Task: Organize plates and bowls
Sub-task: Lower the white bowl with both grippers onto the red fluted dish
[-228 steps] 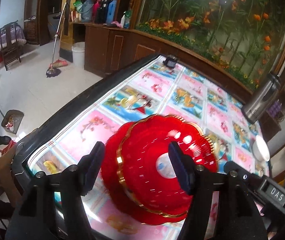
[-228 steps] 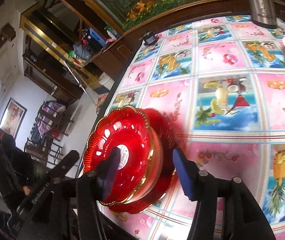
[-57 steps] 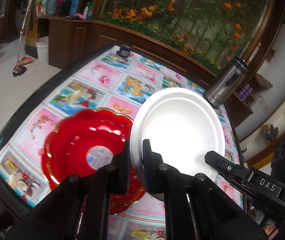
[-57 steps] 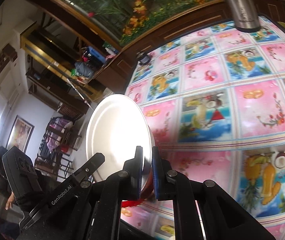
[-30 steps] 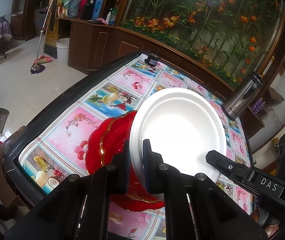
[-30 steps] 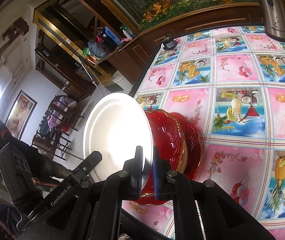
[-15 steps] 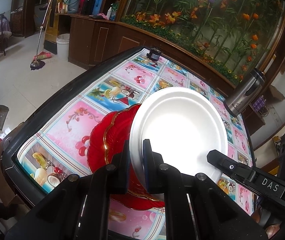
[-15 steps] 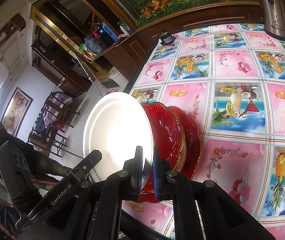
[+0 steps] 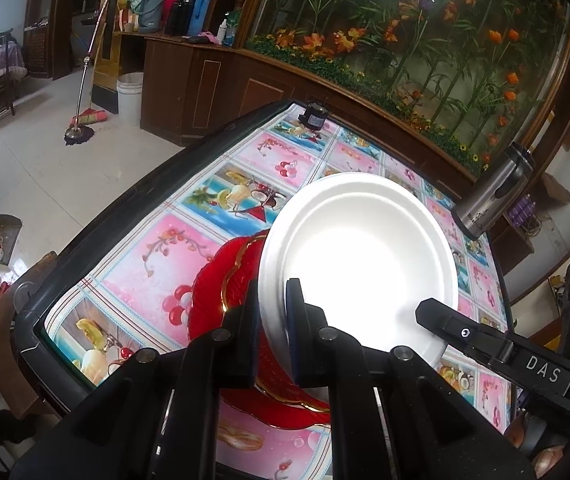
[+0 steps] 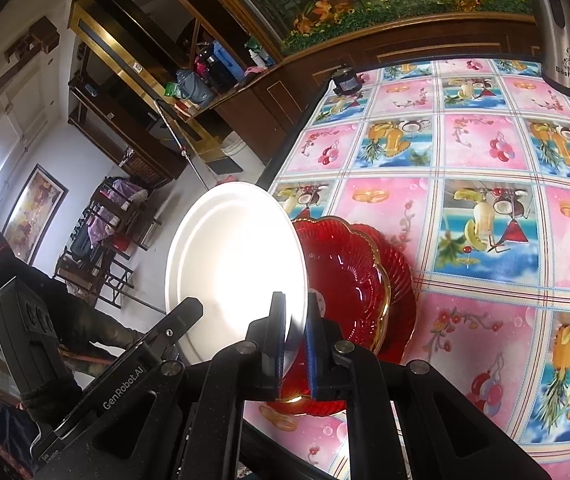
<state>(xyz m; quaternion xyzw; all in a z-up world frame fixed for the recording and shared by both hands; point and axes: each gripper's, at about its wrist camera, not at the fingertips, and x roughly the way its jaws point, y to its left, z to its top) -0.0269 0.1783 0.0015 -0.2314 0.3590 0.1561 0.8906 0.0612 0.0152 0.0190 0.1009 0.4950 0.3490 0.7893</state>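
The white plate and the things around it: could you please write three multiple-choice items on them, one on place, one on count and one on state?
1. Where is the white plate?
A. Flat on the floor
B. Held above the red dishes
C. Leaning on the steel flask

2. How many red dishes are stacked on the table?
A. Two
B. Four
C. None

3. How do the jaws of the left gripper and the right gripper stand?
A. Both wide open
B. One open, one shut
C. Both shut on the plate's rim

Answers: 1 B, the plate hangs tilted over the red stack; 2 A, two scalloped rims show, one atop the other; 3 C, each pair pinches the rim.
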